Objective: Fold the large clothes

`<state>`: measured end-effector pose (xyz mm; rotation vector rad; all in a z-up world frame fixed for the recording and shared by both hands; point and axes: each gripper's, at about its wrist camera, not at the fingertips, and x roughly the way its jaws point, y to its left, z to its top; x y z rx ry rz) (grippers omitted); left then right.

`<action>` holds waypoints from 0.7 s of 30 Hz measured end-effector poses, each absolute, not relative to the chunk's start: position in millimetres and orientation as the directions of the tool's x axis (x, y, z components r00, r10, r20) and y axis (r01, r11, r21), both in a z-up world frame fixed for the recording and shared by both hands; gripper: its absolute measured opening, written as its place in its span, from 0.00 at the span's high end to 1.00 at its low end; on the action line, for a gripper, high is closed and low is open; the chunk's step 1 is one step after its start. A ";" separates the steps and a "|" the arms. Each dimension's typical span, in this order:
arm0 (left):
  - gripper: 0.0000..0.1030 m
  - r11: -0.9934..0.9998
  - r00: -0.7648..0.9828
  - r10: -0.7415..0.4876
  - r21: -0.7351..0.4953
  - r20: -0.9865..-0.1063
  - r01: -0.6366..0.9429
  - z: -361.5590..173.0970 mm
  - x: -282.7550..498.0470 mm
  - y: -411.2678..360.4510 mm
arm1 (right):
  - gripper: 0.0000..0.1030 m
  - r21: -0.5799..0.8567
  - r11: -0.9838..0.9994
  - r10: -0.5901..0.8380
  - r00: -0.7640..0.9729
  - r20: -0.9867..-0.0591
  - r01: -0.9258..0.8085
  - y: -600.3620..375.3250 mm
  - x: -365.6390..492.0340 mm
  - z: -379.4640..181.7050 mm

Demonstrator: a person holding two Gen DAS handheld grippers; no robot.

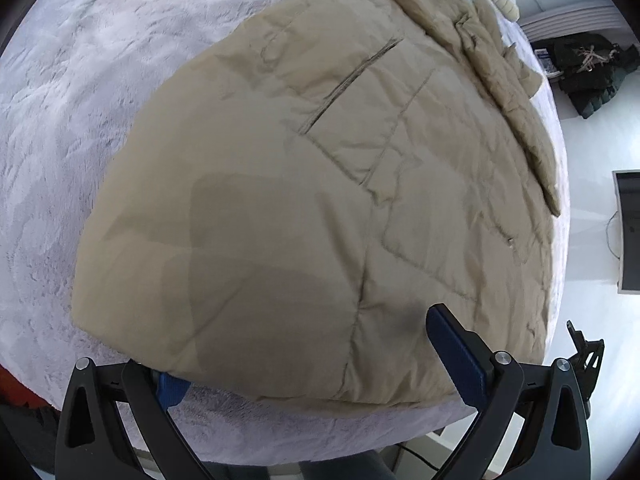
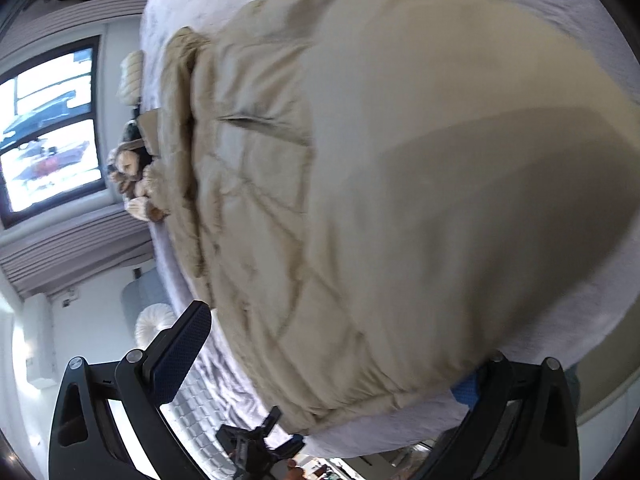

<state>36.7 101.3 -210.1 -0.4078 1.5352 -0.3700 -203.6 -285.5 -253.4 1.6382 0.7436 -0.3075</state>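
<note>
A beige quilted jacket (image 1: 280,184) lies spread flat on a pale lilac plush bed cover (image 1: 60,120), hem toward me, collar at the far end. My left gripper (image 1: 304,348) hovers over the near hem with its jaws wide. One blue pad (image 1: 456,356) sits above the fabric, while the other pad (image 1: 172,392) peeks out from under the hem's edge. In the right wrist view the jacket (image 2: 400,160) fills the frame. My right gripper (image 2: 332,348) is open wide at another stretch of the hem. One of its fingers (image 2: 180,356) is off the bed's side and the other's pad (image 2: 466,392) is half hidden by the hem.
The bed's edge drops to white floor (image 1: 592,240) on the right. A dark heap (image 1: 584,68) lies on that floor. Plush toys (image 2: 128,168) sit past the collar near a window (image 2: 52,128). A round white cushion (image 2: 152,328) lies beside the bed.
</note>
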 end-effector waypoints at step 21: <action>0.83 0.720 0.133 -0.692 -0.692 -0.709 0.057 -94.5 116.2 97.6 | 0.91 0.837 0.128 0.371 0.757 -0.538 0.532 -324.4 -146.9 -180.3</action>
